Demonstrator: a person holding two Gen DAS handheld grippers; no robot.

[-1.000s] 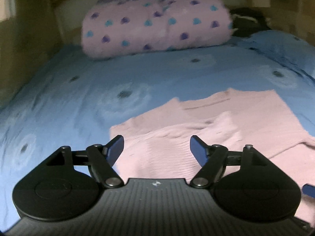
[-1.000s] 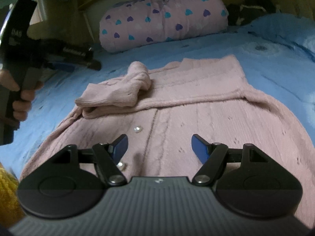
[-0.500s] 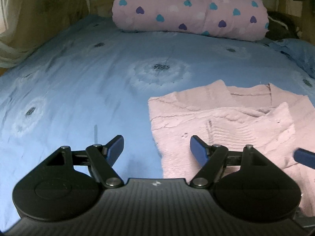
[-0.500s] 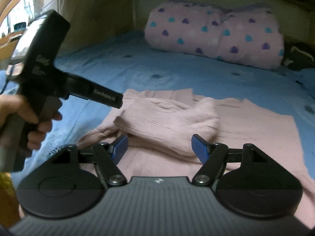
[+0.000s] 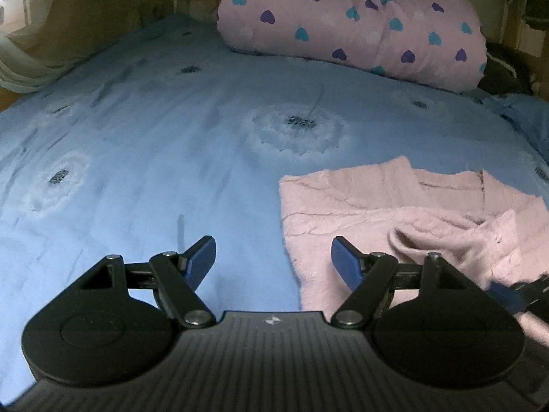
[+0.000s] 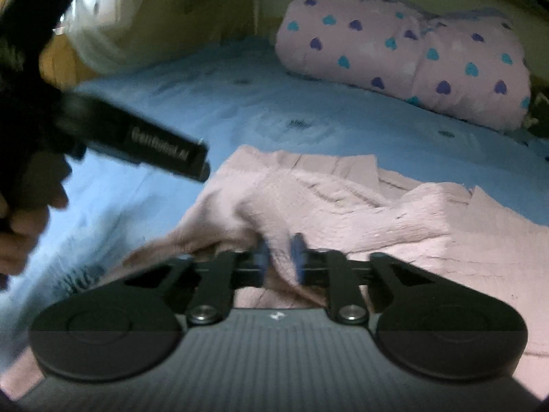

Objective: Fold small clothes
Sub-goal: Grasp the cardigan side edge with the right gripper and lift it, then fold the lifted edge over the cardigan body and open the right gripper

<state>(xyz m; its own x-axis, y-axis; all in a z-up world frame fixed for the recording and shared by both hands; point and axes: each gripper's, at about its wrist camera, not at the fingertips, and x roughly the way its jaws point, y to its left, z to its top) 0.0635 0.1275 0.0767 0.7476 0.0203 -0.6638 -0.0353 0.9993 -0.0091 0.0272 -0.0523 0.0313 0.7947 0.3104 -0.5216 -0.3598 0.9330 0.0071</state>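
We see a pink cardigan lying on a blue bedsheet, well short of the rolled heart-print blanket at the head of the bed. A sleeve is folded across the cardigan's body, and its neckline points toward the blanket.

Our right gripper sits over the near part of the cardigan with its blue fingers drawn almost together, pinching a bunched fold of the pink knit between them. The fabric rises in a ridge from the cardigan up into the grip; the picture is blurred there.

Our left gripper hangs above the sheet just beside the cardigan's left edge, its fingers spread wide and holding nothing. The right-hand finger lies over the cardigan's edge, the other over bare sheet.

From the right wrist view, the left gripper's black body shows to the left of the cardigan, with the hand gripping its handle.
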